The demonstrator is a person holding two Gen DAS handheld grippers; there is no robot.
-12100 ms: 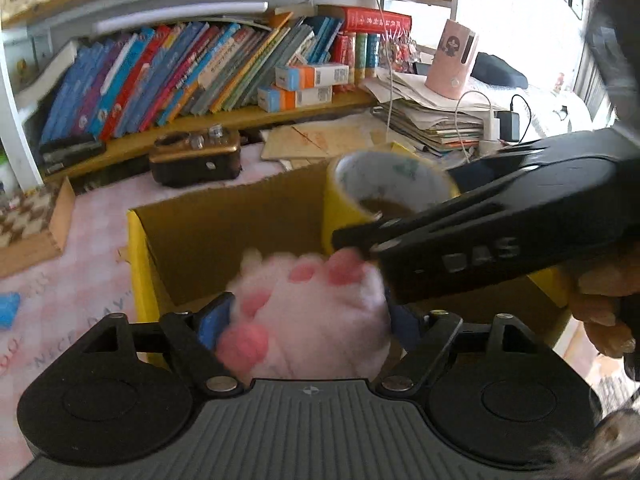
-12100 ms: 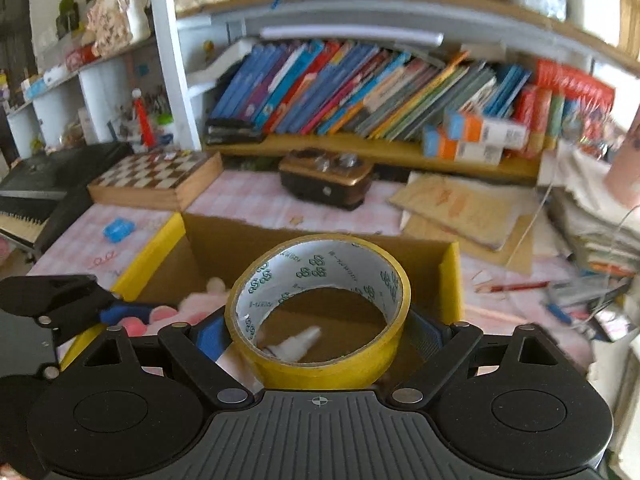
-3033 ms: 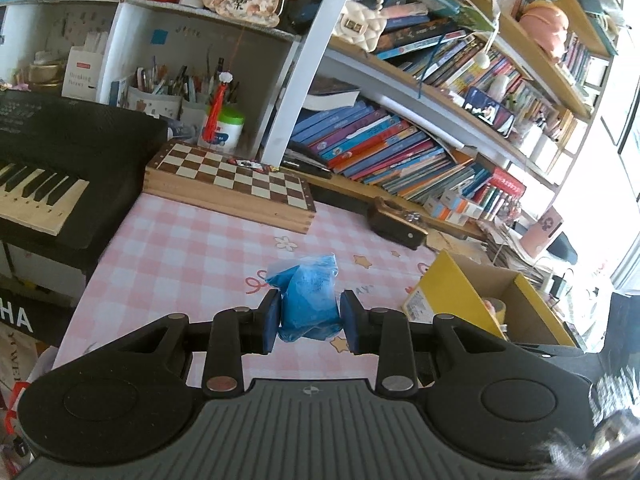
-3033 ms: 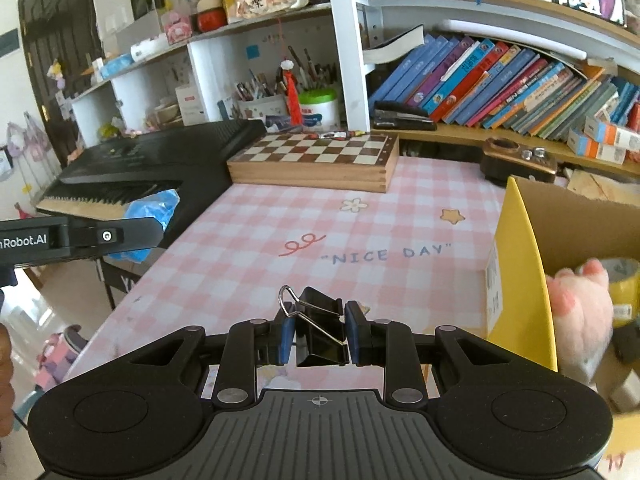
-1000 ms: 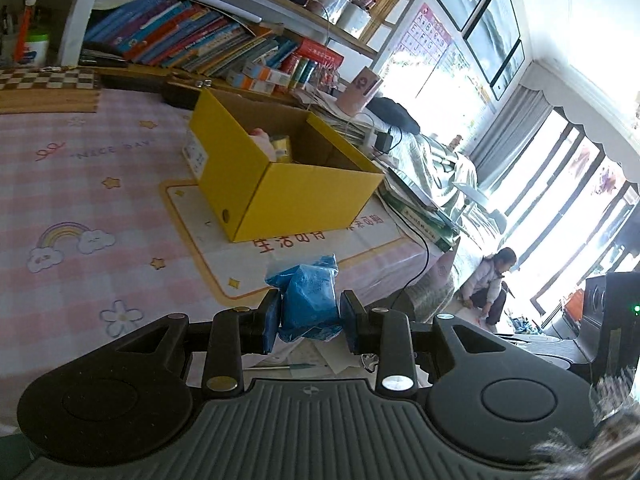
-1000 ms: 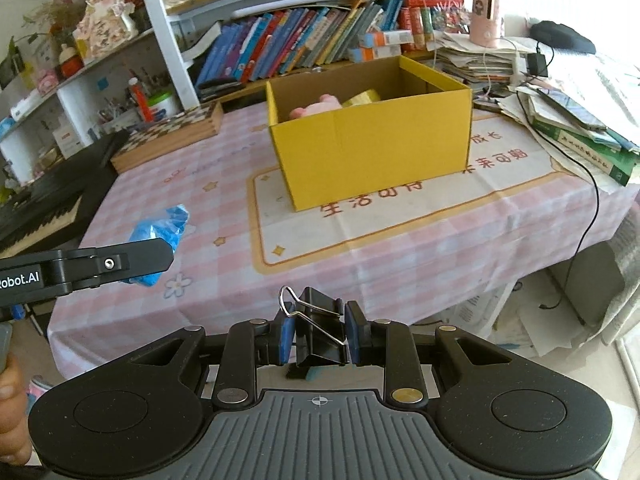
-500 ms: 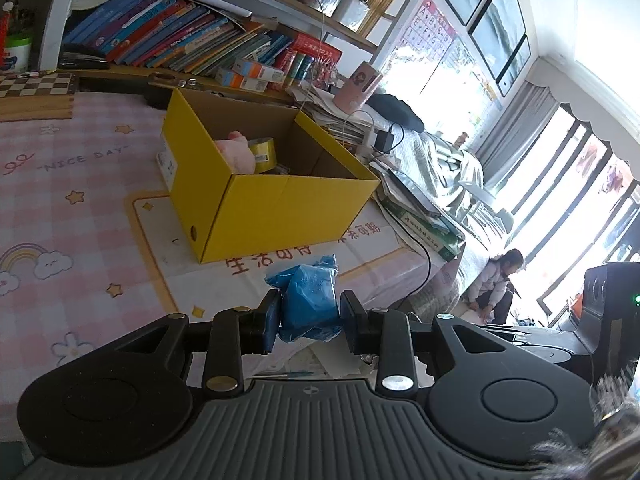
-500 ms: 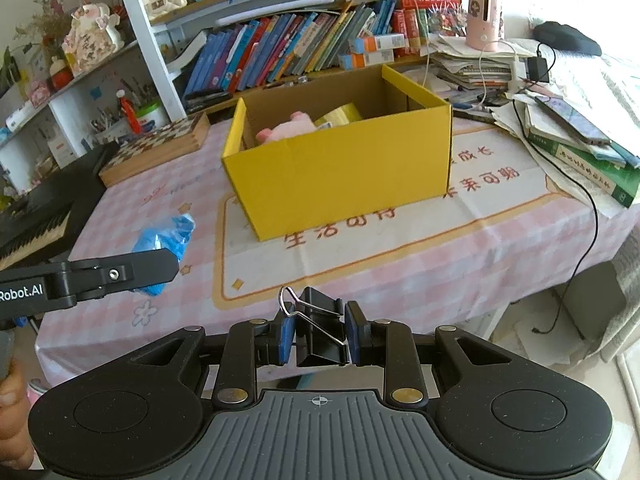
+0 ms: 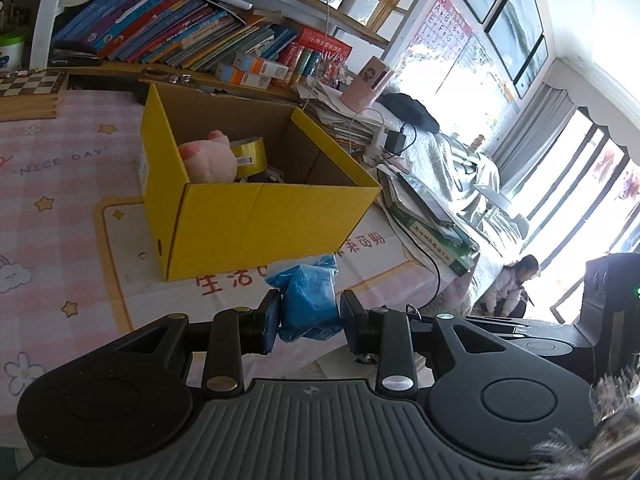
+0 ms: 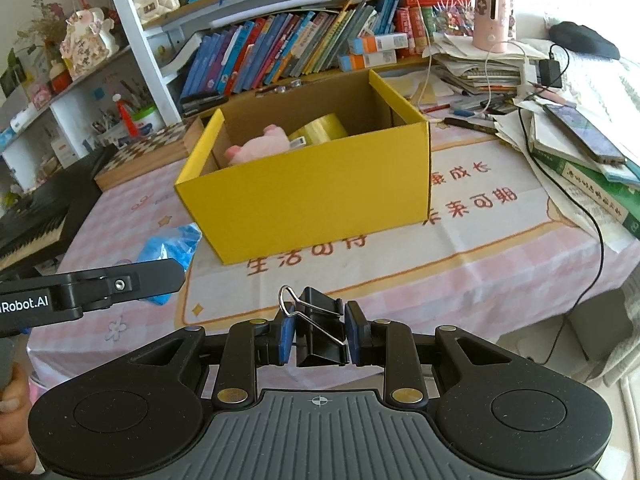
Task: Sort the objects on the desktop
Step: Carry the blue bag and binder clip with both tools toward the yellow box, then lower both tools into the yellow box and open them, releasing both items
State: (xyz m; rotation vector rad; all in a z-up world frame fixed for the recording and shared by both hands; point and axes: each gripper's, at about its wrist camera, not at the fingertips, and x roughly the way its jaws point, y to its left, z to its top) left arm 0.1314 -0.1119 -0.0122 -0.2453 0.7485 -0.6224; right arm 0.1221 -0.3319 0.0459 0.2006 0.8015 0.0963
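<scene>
Yellow cardboard box waits ahead as left gripper clamps a blue packet, right gripper a binder clip, apparently for sorting inside.

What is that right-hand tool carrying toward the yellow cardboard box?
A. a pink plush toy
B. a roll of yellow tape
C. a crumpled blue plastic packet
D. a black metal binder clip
D: the right gripper has its fingers shut on a black metal binder clip, short of the yellow cardboard box.

Matt cardboard box, crinkly blue plastic bag, glossy tape roll
</scene>
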